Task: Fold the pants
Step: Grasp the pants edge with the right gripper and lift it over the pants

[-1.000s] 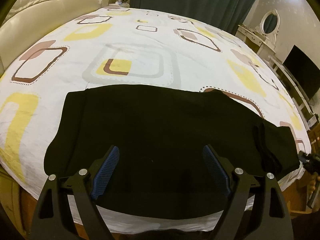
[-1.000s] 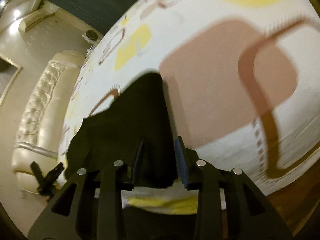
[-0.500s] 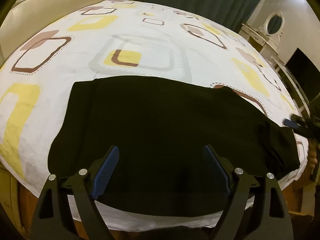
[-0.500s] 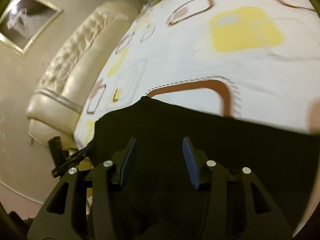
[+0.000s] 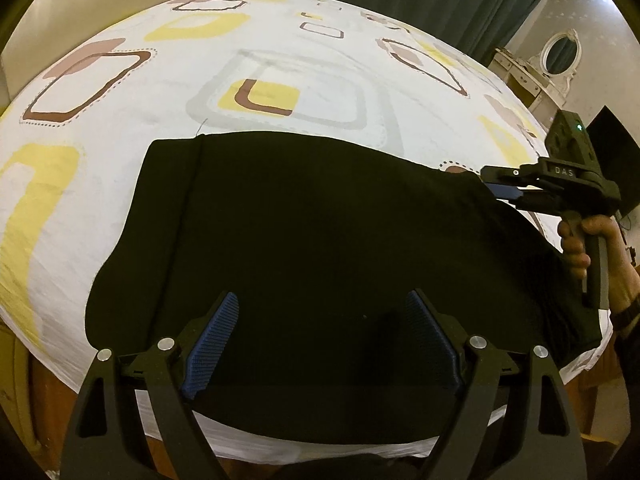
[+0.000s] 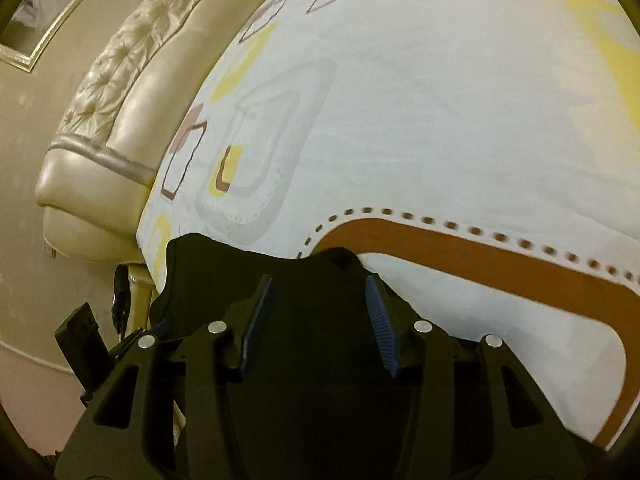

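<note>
While pants (image 5: 320,240) lie flat on bed (image 5: 280,68), left gripper (image 5: 320,340) and right gripper (image 6: 318,320) hover above, jaws apart.

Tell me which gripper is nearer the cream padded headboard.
Left. The left gripper hovers over the black pants' end toward the cream padded headboard; the right gripper is at the opposite end.

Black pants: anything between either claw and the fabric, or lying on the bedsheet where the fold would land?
Nothing visible. The black pants lie flat on the patterned bedsheet. The left claw is open over their near edge, the right claw open over their far corner. The sheet beyond them carries only its print.
</note>
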